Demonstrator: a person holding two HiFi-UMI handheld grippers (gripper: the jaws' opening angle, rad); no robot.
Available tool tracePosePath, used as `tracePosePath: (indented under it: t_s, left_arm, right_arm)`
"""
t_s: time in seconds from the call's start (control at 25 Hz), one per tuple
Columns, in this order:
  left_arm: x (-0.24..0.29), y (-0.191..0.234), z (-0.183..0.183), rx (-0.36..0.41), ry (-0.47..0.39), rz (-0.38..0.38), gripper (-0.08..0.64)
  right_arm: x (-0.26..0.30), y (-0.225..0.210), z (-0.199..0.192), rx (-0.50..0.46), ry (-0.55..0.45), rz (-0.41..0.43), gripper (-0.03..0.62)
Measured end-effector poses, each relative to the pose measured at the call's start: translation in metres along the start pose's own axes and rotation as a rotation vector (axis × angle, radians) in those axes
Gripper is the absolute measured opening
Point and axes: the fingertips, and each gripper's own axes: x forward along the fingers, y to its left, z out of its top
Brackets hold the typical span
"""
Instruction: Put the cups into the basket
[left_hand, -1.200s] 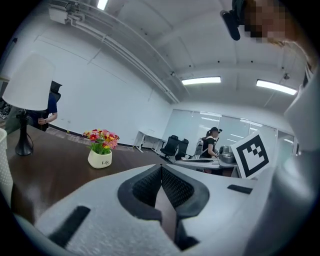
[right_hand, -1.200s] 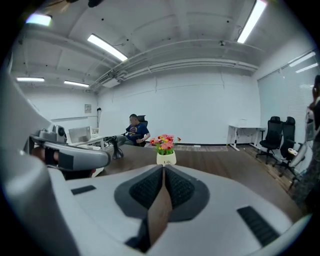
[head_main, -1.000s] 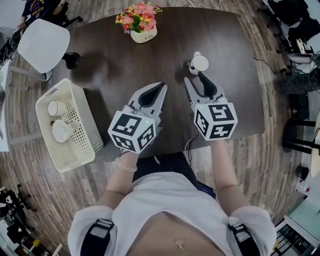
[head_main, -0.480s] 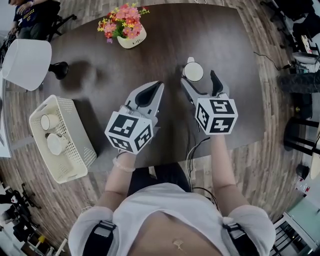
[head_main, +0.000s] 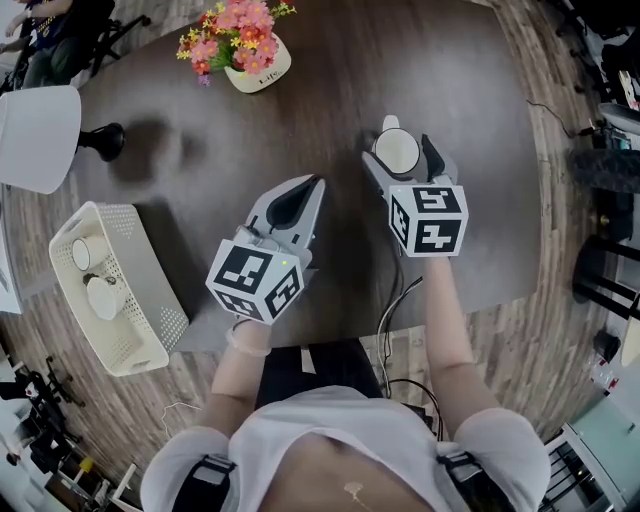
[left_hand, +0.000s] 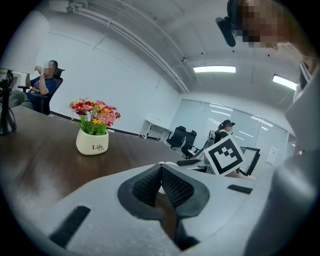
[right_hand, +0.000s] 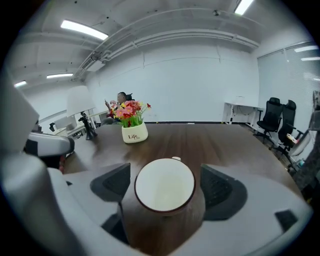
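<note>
Worktop (head_main: 300, 130): dark wood, broad; flower pot (head_main: 258, 72) at far side, white lamp (head_main: 40, 135) at left end.
Cup (right_hand: 164, 187): white with dark rim, upright on worktop, mouth up, small handle turned to far side.
Right gripper (head_main: 397, 150): jaws wide, just been opening; cup between the pads with a gap on each side, so no hold on it yet.
Left gripper (head_main: 312, 188): jaws pressed together, nothing between; hovering over worktop just left of right gripper.
Basket (head_main: 160, 300): white, perforated, off worktop's left edge, well apart from the cup; two cups (head_main: 85, 253) already inside.
Step, as judged: closing on the last cup, then carrying it left to the basket.
Risk at closing: one pad meeting the wall first, likely shoving or tipping the cup.
Risk in carry: smooth round wall slipping from the pads if gripped too high.
Risk at basket: knock against the rim, or a drop onto the cups inside, possibly chipping them.
</note>
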Motion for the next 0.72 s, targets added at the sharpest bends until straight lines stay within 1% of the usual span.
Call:
tracePosePath:
  t_s: [0.12, 0.2, 0.32, 0.44, 0.56, 0.72]
  left_arm:
    - [-0.002, 0.007, -0.006, -0.01, 0.004, 0.02, 0.011]
    - [-0.004, 0.01, -0.007, -0.016, 0.004, 0.031, 0.011]
    - [-0.008, 0.014, -0.008, -0.026, 0.002, 0.045, 0.011]
    - [-0.011, 0.016, -0.01, -0.035, 0.001, 0.054, 0.011]
    - [-0.013, 0.019, -0.01, -0.041, -0.004, 0.06, 0.011]
    - [-0.018, 0.019, -0.006, -0.044, -0.012, 0.06, 0.011]
  right_arm:
    - [0.009, -0.003, -0.007, -0.017, 0.039, 0.008, 0.41]
    - [0.013, -0.002, -0.009, -0.037, 0.075, 0.03, 0.41]
    - [0.016, 0.002, -0.013, -0.066, 0.16, 0.067, 0.41]
    - [0.019, 0.002, -0.018, -0.083, 0.227, 0.072, 0.408]
    - [0.021, 0.001, -0.02, -0.096, 0.26, 0.072, 0.407]
    - [0.019, 0.002, -0.02, -0.112, 0.277, 0.079, 0.407]
